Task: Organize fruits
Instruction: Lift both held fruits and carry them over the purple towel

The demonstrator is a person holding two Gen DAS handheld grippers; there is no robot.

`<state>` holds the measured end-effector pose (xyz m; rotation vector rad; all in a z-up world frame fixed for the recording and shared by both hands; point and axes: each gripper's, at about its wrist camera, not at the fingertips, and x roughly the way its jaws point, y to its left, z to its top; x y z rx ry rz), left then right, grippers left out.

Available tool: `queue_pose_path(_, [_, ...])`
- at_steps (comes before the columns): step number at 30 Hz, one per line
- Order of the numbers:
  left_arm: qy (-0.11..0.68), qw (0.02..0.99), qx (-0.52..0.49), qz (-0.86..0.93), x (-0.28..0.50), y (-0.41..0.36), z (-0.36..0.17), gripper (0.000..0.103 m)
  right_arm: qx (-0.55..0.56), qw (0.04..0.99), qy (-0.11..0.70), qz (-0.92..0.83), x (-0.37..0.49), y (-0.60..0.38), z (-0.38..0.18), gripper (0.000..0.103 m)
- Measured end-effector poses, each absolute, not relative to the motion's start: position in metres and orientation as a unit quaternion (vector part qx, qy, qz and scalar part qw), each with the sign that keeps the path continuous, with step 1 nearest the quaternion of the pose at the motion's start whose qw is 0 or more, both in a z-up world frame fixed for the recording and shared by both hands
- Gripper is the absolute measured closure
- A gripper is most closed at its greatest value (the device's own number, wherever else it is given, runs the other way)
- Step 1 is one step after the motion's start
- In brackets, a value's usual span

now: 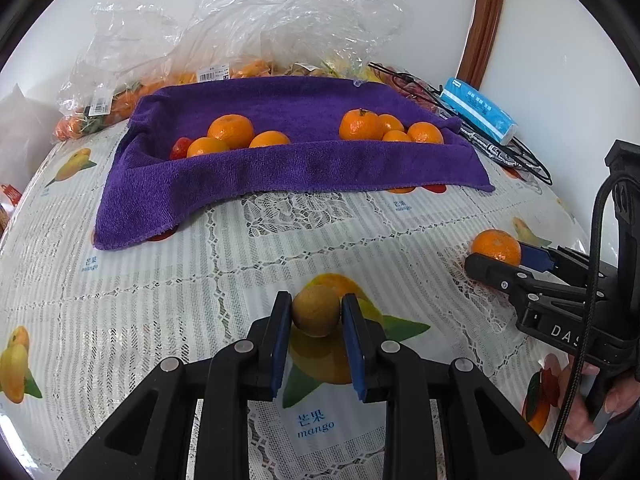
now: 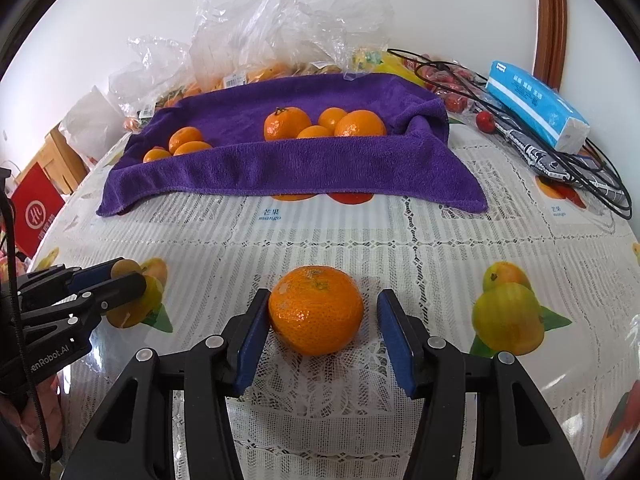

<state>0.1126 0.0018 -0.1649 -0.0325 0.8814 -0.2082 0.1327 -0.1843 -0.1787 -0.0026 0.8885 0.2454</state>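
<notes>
On the lace-patterned plastic tablecloth printed with mangoes (image 1: pixel 168 280), the left gripper (image 1: pixel 316 316) is clamping its blue pads on a small round brownish-green fruit (image 1: pixel 315 310), while the right gripper (image 2: pixel 323 320) is resting with its fingers apart around a large round orange mandarin (image 2: pixel 316 309), only the left pad touching it. Behind them, seven more mandarins are lying in two groups (image 1: pixel 230 136) (image 1: pixel 390 128) in the hollow of a draped purple terry towel (image 1: pixel 280 168), with crumpled clear plastic bags (image 1: pixel 248 28) piled behind it.

Left gripper (image 1: pixel 316 314) clamps a brown fruit (image 1: pixel 316 316) on the tabletop (image 1: pixel 200 272); right gripper (image 1: pixel 496 258) straddles an orange (image 1: pixel 495 246) near the purple towel (image 1: pixel 280 168).
</notes>
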Motion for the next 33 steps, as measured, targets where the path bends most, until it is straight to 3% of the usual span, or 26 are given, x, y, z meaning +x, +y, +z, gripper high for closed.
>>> queue_pose_path(7, [0.425,0.899,-0.023,-0.108,0.112,0.002,-0.165,0.079,-0.025,0.896,0.430,0.108,0.134,-0.179,-0.178,0.050])
queue_pose_path(9, [0.424,0.897,-0.029,-0.119,0.112,0.005,-0.165,0.079,-0.018,0.897,0.428,0.112,0.133,-0.181,-0.178,0.059])
queue_pose_path(33, [0.392,0.912,-0.072,-0.100,0.111,0.031,-0.138,0.079,-0.005,0.909,0.400,0.122,0.123,-0.181,-0.148,0.059])
